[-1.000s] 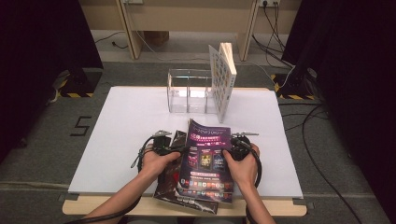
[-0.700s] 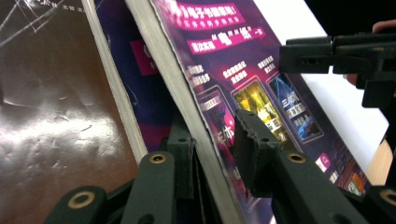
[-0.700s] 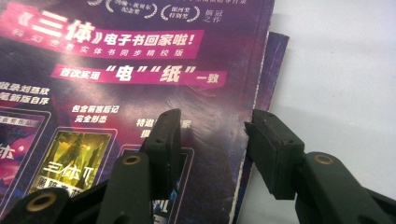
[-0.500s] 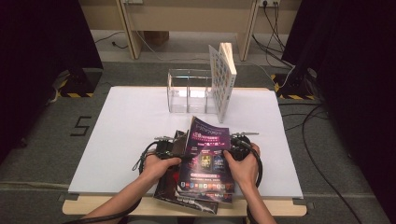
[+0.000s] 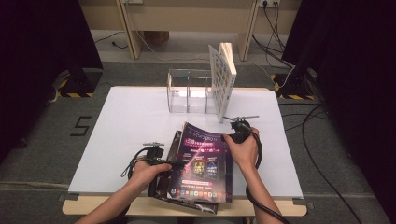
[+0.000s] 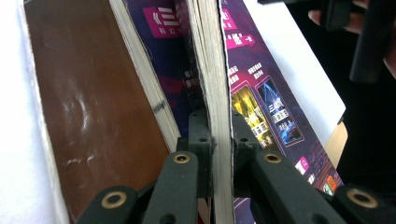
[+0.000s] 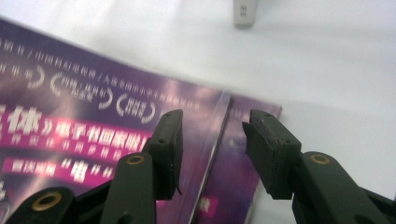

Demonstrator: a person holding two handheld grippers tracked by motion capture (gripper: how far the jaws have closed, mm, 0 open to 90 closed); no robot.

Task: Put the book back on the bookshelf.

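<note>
Now the left gripper (image 6: 219, 140) pinches a glossy purple book's (image 5: 203, 161) thick paper page block on the white counter (image 5: 126, 121); the right gripper (image 7: 212, 140), spread, hovers over its probably slick upper corner.

Two bare forearms, each hand carrying a black handheld two-jaw gripper.

The left black gripper (image 5: 156, 161) and right black gripper (image 5: 239, 128) share matte black jaws with brass-coloured rivets, ribbed pads, a thin grey bar on top, and a looping black cable trailing behind. No sleeves show.
</note>
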